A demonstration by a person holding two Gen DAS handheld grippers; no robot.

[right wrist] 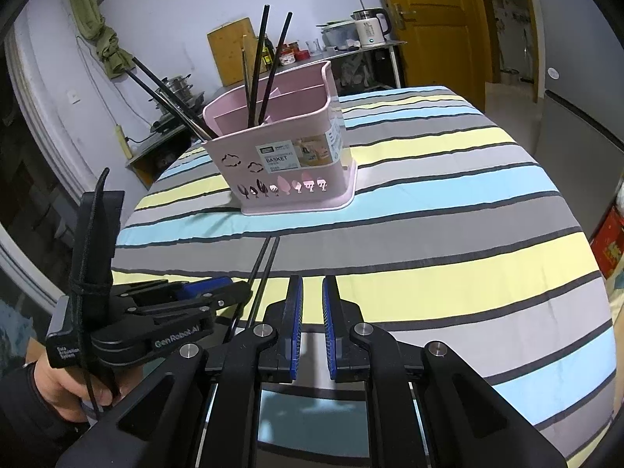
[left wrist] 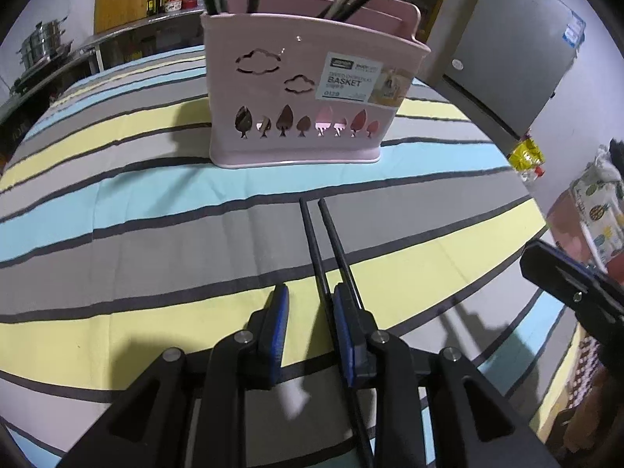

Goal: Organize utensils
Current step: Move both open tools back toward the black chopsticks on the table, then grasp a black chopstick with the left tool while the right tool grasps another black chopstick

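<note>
A pink utensil basket [left wrist: 312,97] [right wrist: 288,163] stands on the striped tablecloth, with several black chopsticks [right wrist: 257,70] and thin metal utensils sticking out of it. Two black chopsticks [left wrist: 325,241] [right wrist: 261,269] lie side by side on the cloth in front of the basket. My left gripper [left wrist: 310,298] [right wrist: 238,292] is low over their near ends. One stick runs between its blue pads close to the right pad, the other along that finger's outer side; a gap shows and neither pad presses. My right gripper [right wrist: 312,296] [left wrist: 565,284] hovers to the right, its pads slightly apart with nothing between.
The table edge [left wrist: 546,226] curves away on the right, with boxes and bags on the floor beyond. Behind the table is a counter with steel pots [left wrist: 43,46], a wooden cutting board [right wrist: 230,50] and a kettle [right wrist: 370,27]. A hand [right wrist: 66,386] holds the left gripper.
</note>
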